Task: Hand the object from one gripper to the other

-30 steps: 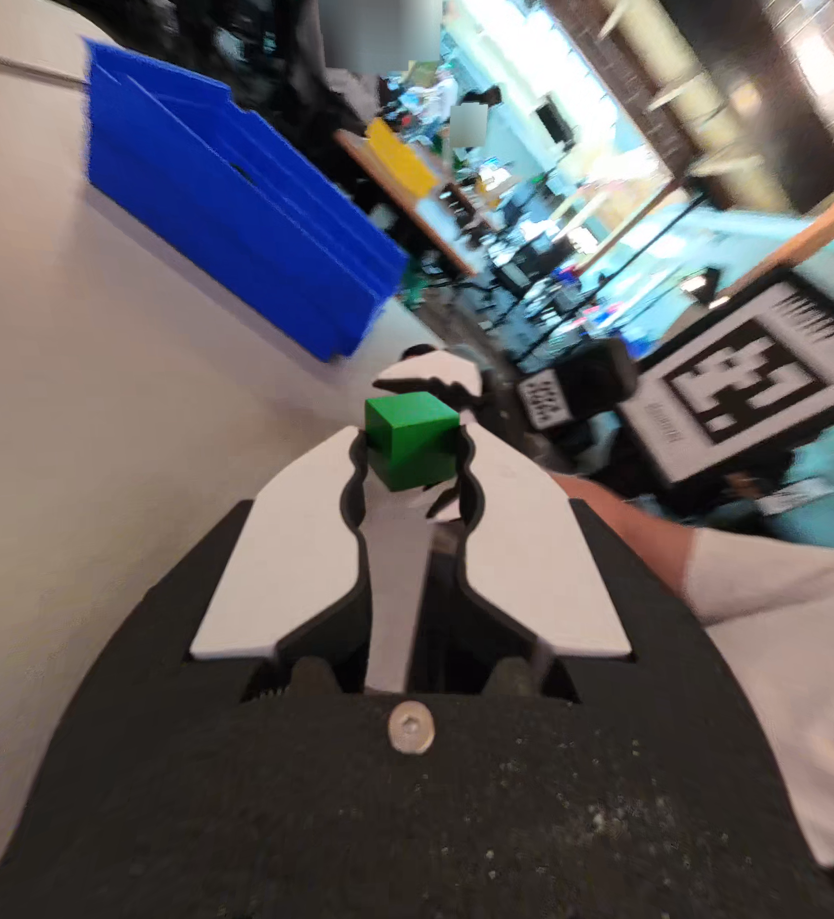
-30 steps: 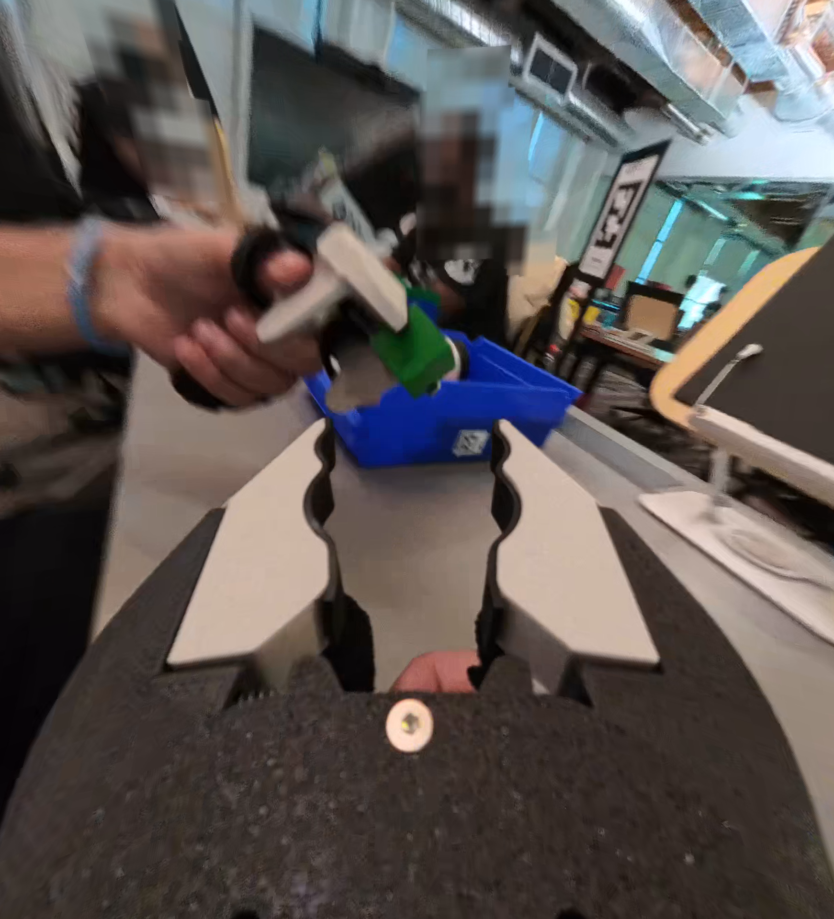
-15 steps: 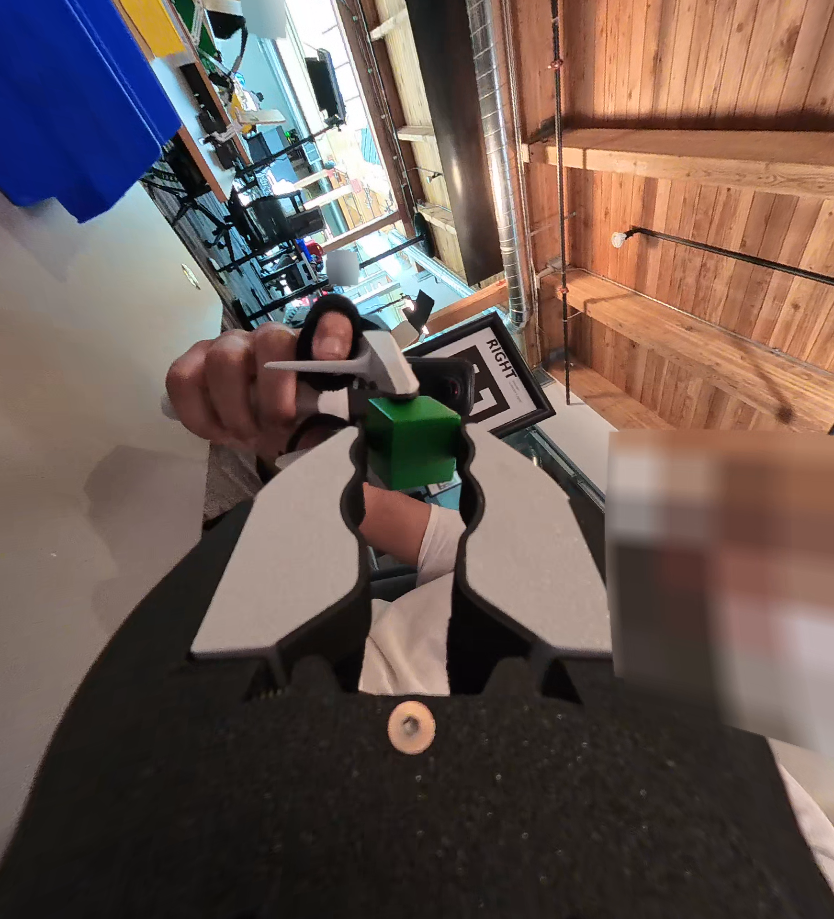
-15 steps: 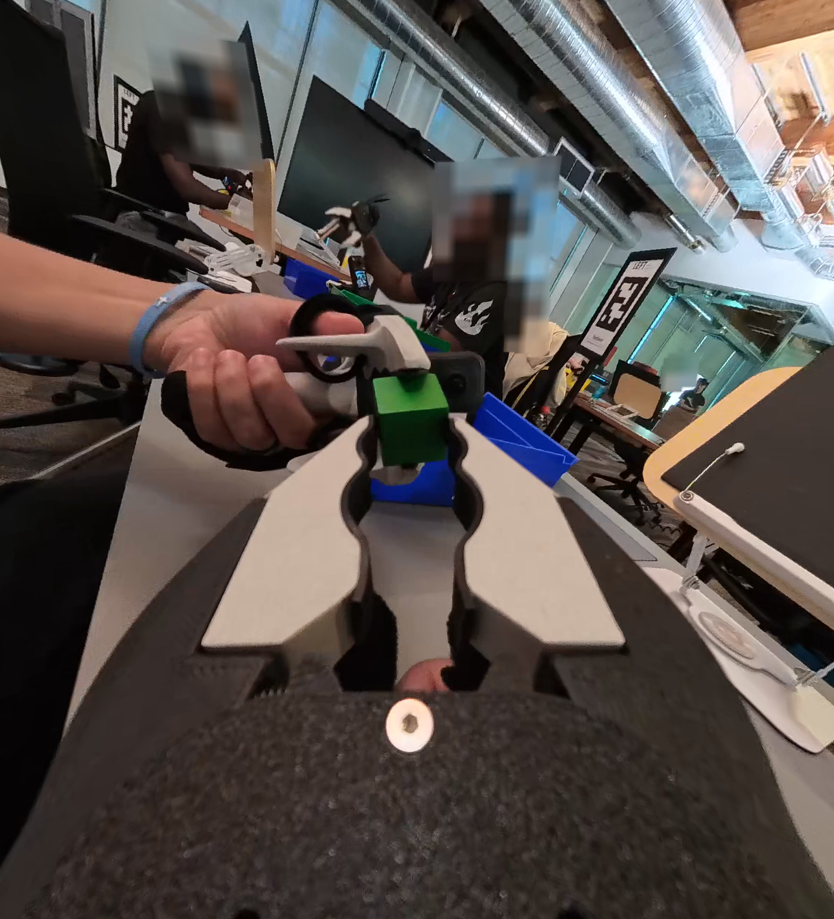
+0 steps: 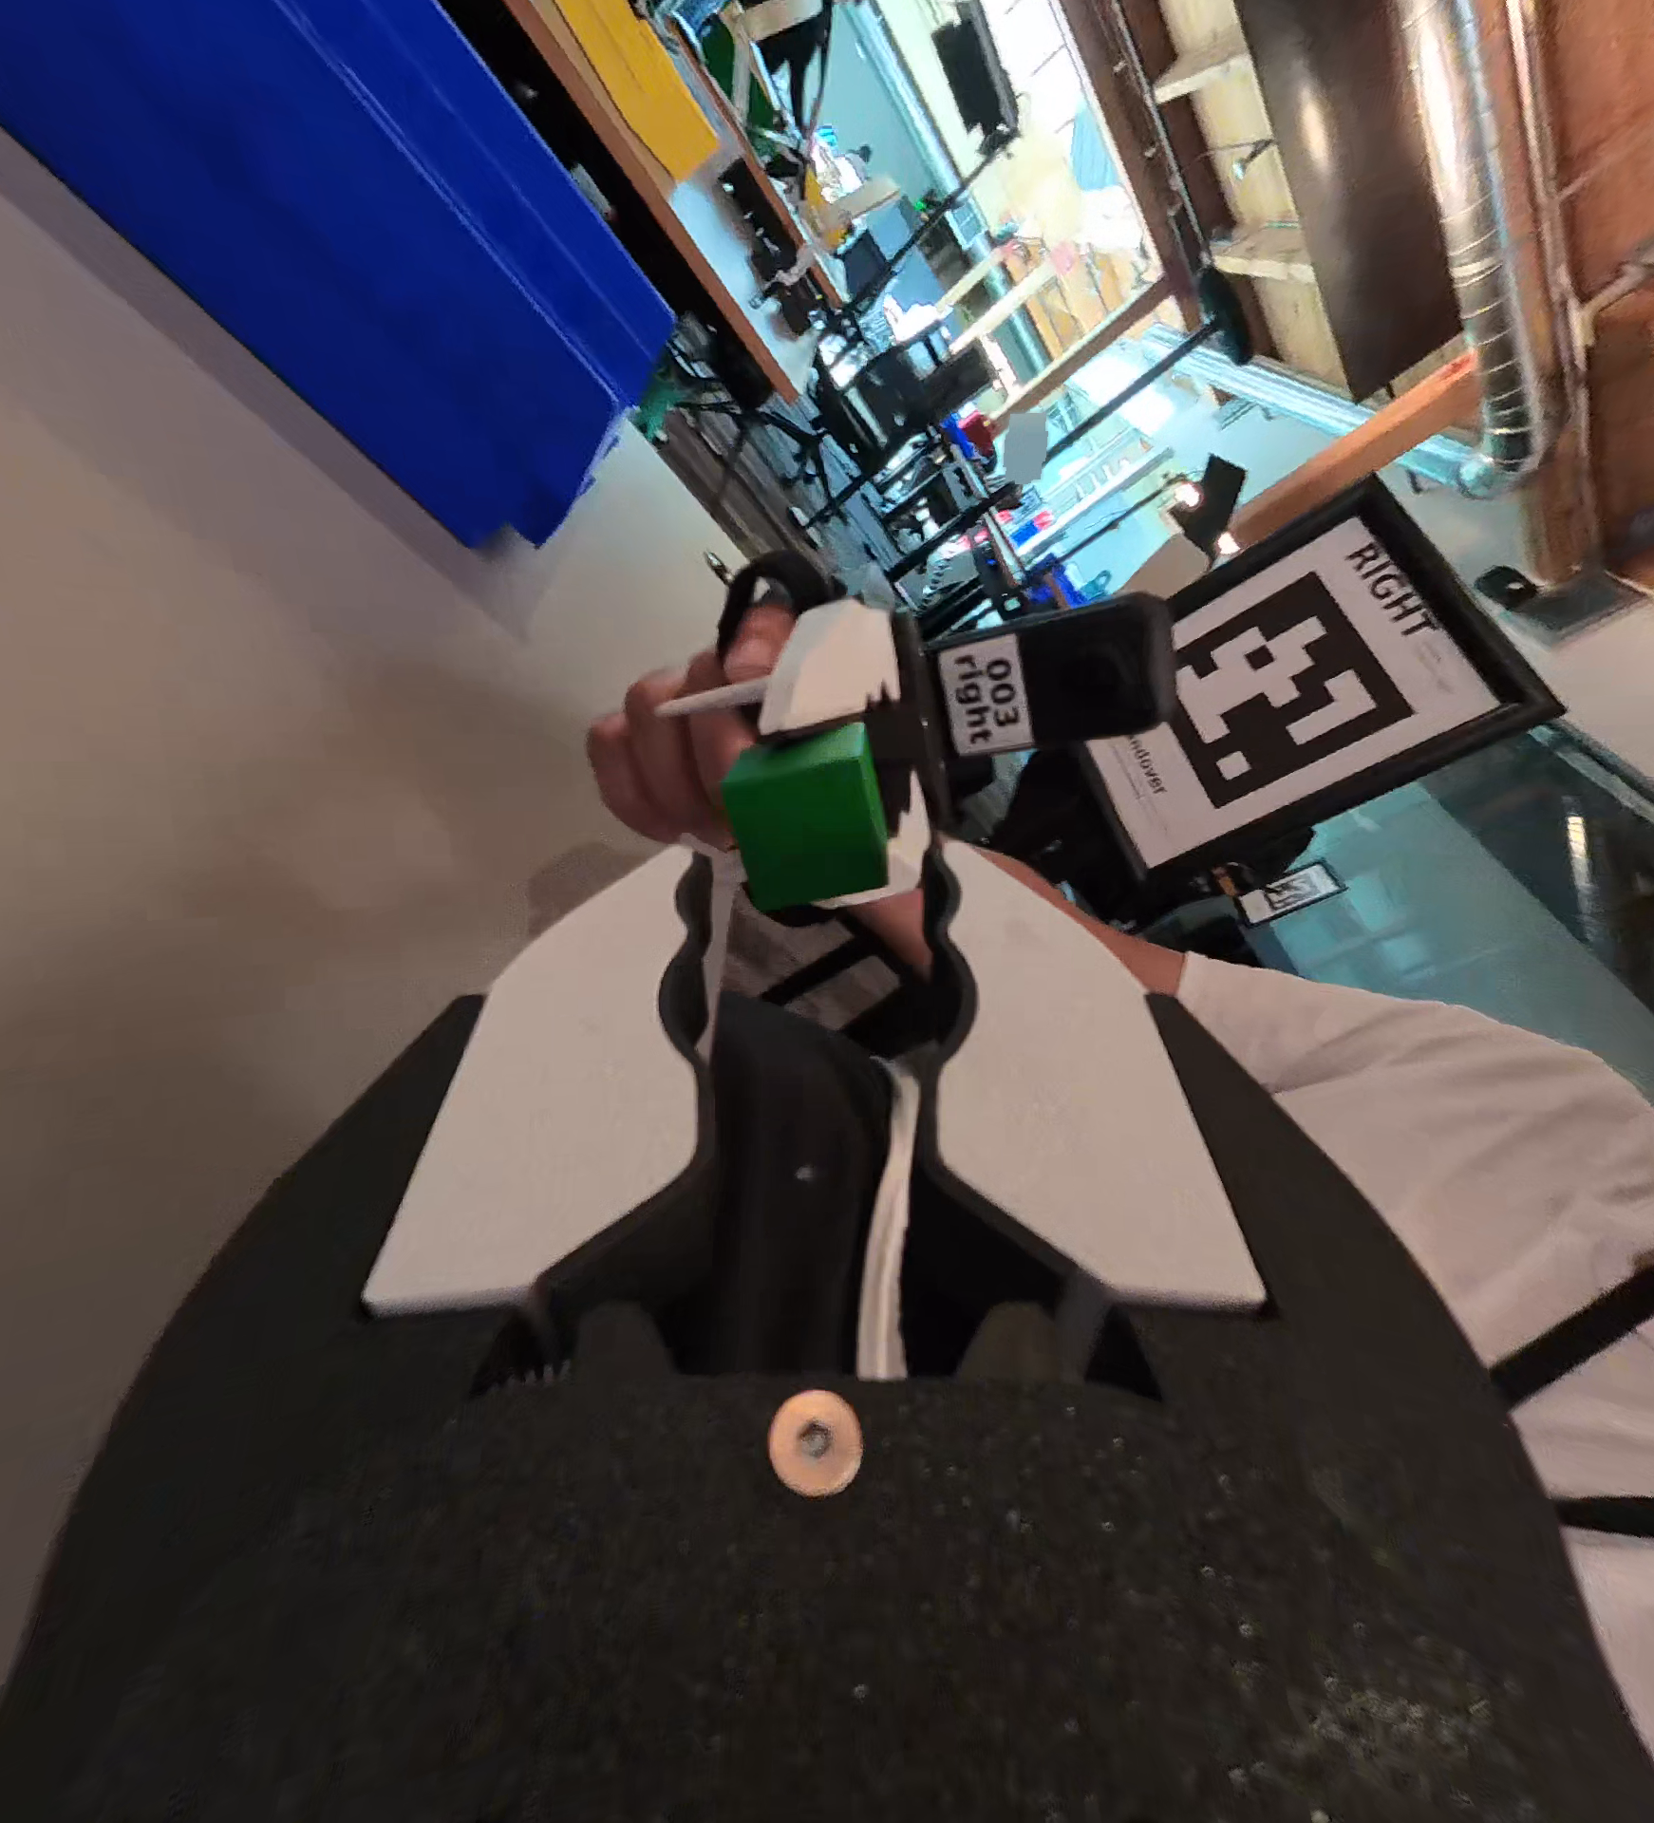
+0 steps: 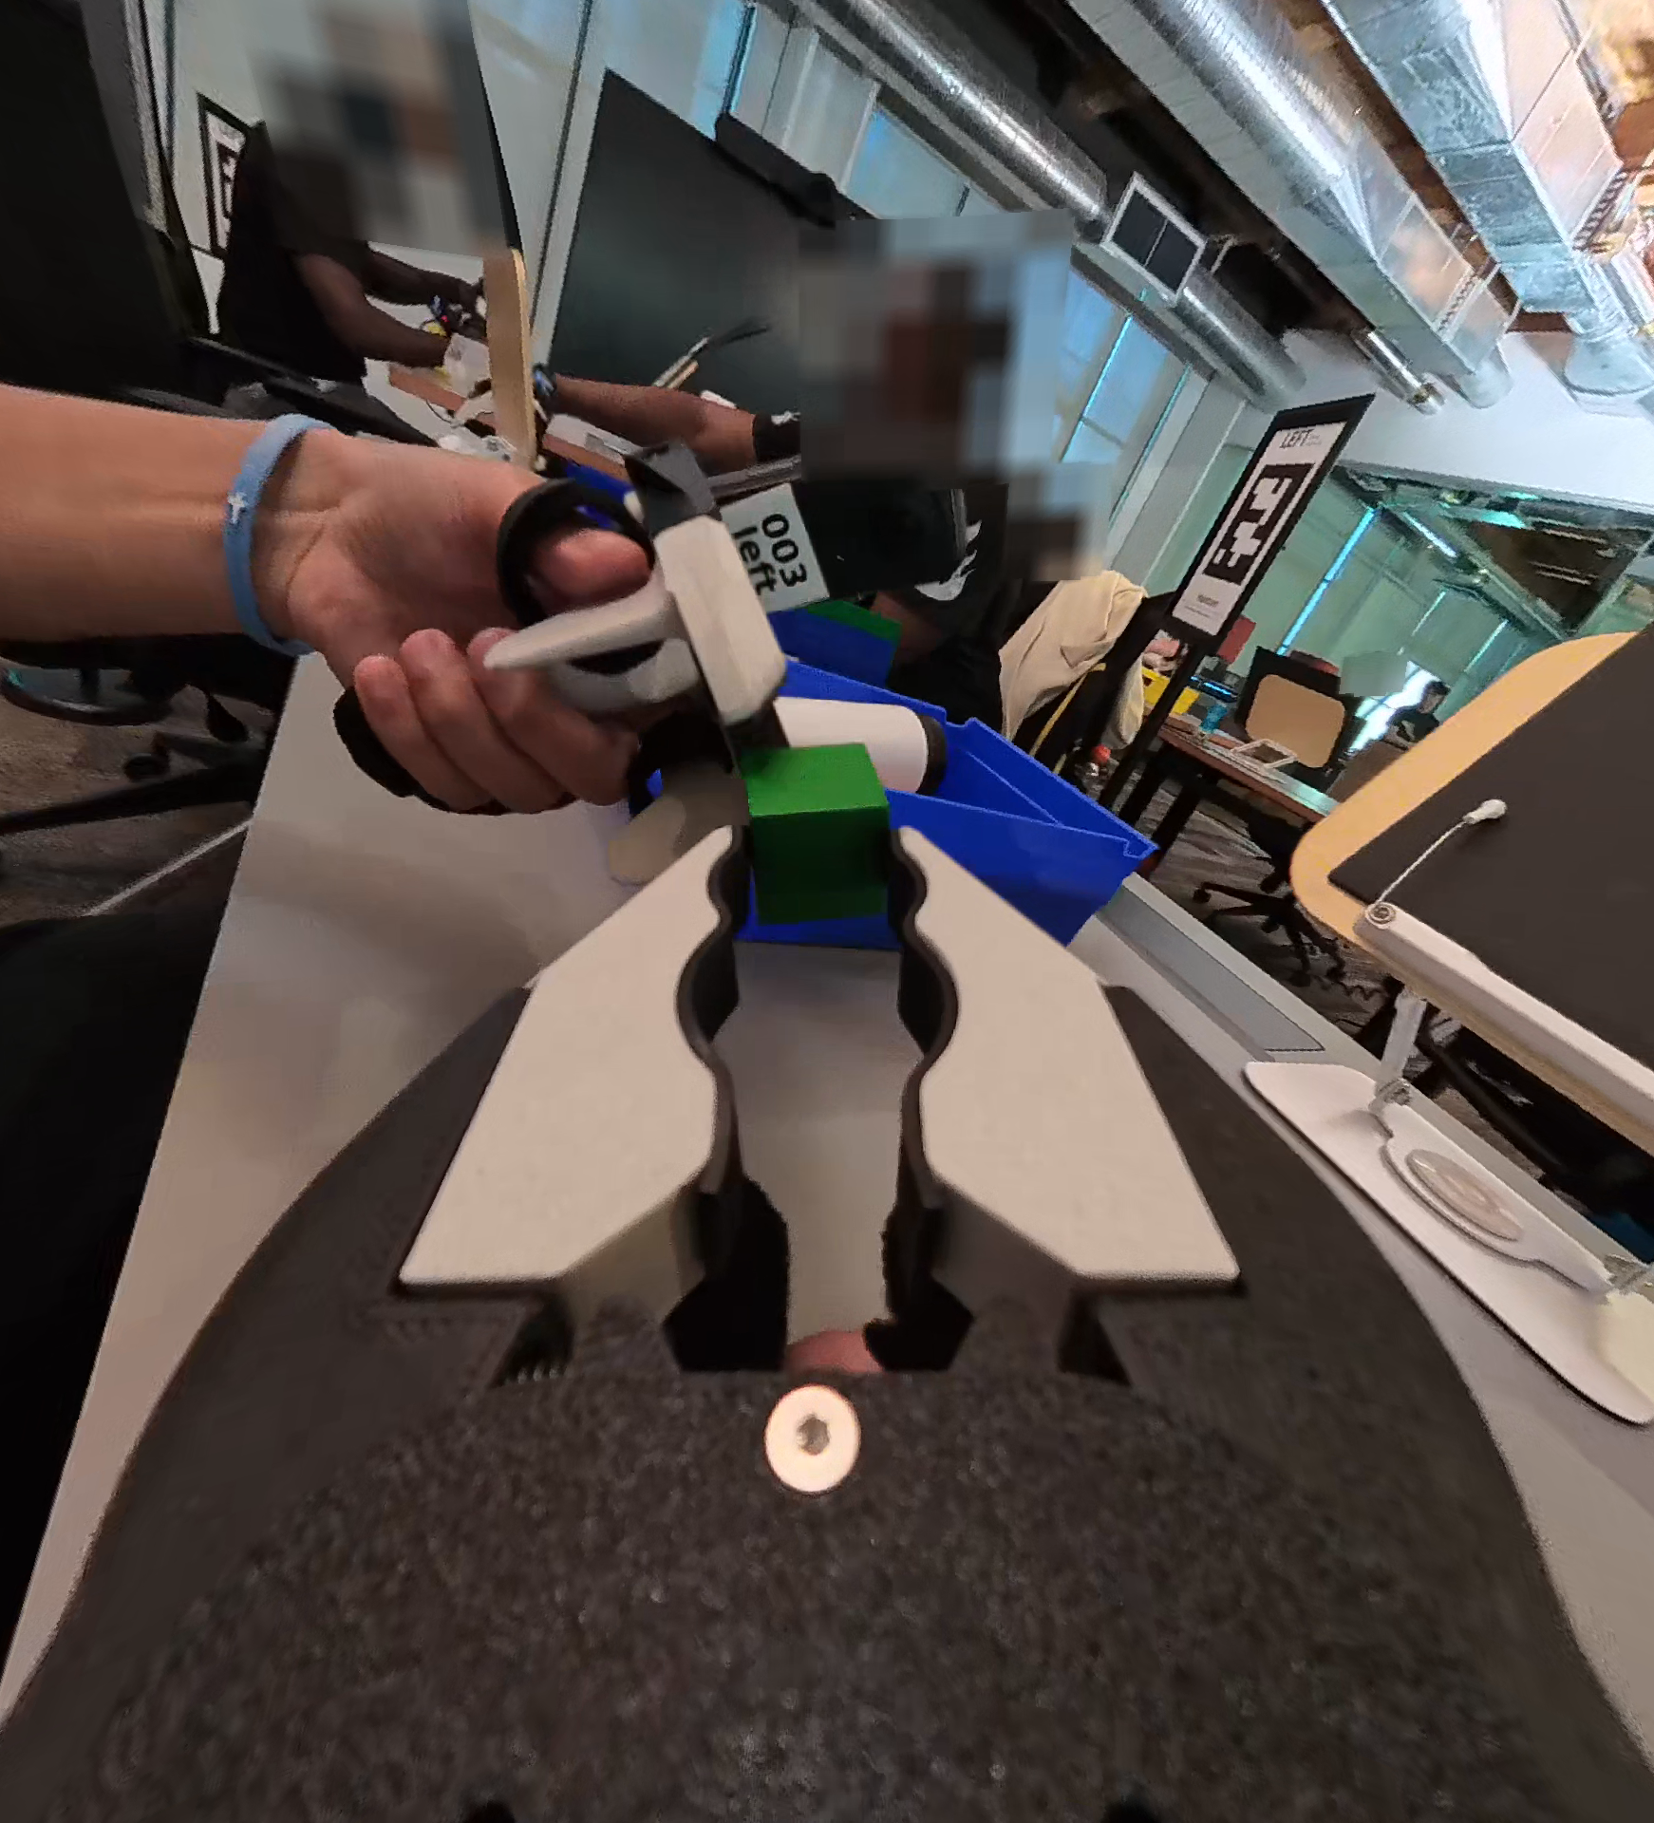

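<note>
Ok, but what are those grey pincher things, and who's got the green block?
They are two hand-held grippers, like big tongs. A person squeezes one in each hand; you can see the left hand. Each gripper carries a camera looking along its own two fingers, so each picture is one gripper's view. The right gripper pinches the green block in the air. The left gripper is open, right at the block. Below is a pale table with a blue bin.
</note>
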Action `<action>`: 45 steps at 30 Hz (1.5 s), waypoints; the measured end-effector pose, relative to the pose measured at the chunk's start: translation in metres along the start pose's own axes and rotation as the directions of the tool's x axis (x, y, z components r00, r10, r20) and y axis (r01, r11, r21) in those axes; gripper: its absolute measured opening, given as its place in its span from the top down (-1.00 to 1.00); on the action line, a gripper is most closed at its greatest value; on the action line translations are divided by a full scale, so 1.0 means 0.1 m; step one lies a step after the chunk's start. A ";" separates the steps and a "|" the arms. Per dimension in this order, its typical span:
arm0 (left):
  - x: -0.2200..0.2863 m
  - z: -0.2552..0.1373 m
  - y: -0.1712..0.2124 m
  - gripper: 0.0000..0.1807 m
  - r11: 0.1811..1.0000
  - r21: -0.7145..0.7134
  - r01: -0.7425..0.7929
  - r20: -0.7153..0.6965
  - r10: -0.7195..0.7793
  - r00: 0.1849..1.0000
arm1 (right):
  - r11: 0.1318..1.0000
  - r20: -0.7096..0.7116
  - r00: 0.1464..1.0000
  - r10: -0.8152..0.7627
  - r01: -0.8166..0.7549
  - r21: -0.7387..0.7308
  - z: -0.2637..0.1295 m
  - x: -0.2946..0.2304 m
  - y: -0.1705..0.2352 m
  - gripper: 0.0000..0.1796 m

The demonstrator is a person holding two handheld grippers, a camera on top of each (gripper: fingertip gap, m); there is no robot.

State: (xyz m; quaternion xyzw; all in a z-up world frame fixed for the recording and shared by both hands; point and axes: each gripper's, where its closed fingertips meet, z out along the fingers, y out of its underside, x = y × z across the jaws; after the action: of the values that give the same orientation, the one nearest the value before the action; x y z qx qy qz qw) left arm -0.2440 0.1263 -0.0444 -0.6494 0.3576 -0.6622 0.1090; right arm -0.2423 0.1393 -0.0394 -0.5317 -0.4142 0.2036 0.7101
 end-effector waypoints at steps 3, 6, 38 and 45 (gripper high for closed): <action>-0.01 0.03 -0.04 0.58 0.999 0.035 0.030 -0.018 -0.030 0.999 | 1.000 0.035 0.999 -0.007 0.007 -0.003 0.00 -0.05 0.00 0.70; -0.04 0.04 -0.02 0.70 0.998 0.040 0.050 -0.030 -0.049 0.998 | 0.995 -0.004 0.996 -0.092 0.092 -0.031 0.02 -0.05 0.03 0.70; 0.05 0.10 -0.08 0.70 0.915 0.007 -0.404 0.146 0.399 0.905 | 0.603 0.355 0.562 0.747 -0.798 -0.007 -0.04 -0.02 -0.09 0.70; -0.04 0.11 -0.09 0.54 0.869 -0.061 -0.492 0.258 0.490 0.833 | 0.612 0.311 0.577 0.755 -0.791 -0.017 -0.06 0.09 0.03 0.72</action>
State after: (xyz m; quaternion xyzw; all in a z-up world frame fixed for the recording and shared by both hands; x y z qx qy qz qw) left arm -0.2303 0.1311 -0.0429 -0.6183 0.4916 -0.5203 0.3244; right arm -0.2318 0.1435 -0.0390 -0.5783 -0.2253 0.5930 0.5130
